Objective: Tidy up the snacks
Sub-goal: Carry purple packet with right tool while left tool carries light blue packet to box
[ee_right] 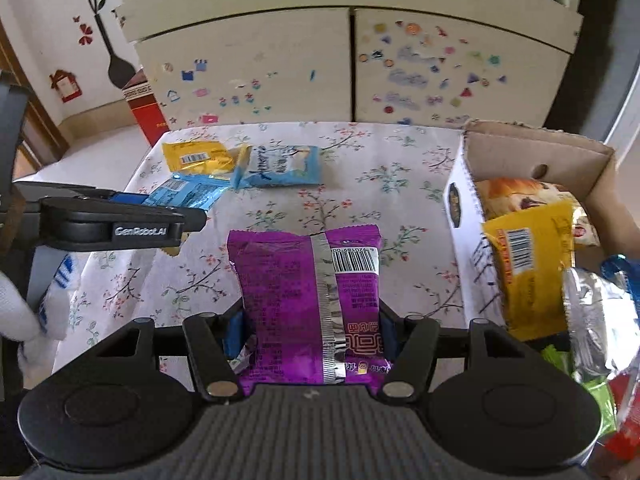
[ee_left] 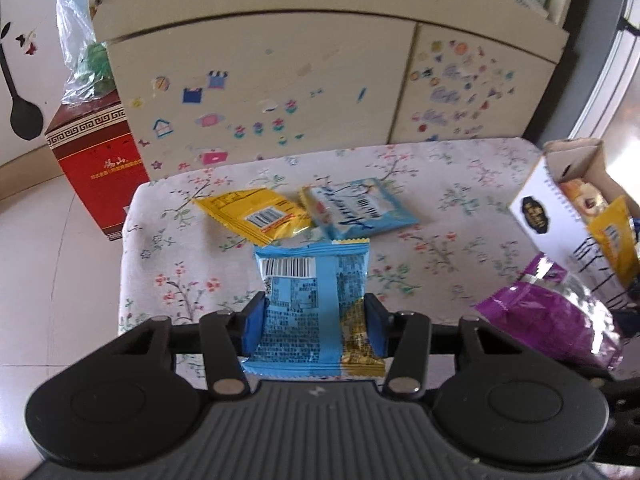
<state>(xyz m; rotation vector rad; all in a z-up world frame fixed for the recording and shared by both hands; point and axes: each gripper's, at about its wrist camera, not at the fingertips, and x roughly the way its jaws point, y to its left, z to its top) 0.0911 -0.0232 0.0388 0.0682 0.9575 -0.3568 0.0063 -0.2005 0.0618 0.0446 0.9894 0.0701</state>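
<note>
Both claws clamp packets lengthwise, pointing ahead: left gripper (ee_left: pixel 314 322) blue packet (ee_left: pixel 316 304), right gripper (ee_right: pixel 310 330) purple packet (ee_right: pixel 308 304).

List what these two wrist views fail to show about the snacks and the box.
- Cardboard box: its right part and floor, cut by the right wrist frame edge and covered by packets.
- Purple packet: front face; only its seamed back shows.
- Blue packet: printed text too small to read in the left wrist view.

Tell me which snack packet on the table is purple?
The purple packet held in the right tool. The left tool's packet is blue; two loose ones are yellow and pale blue.
</note>
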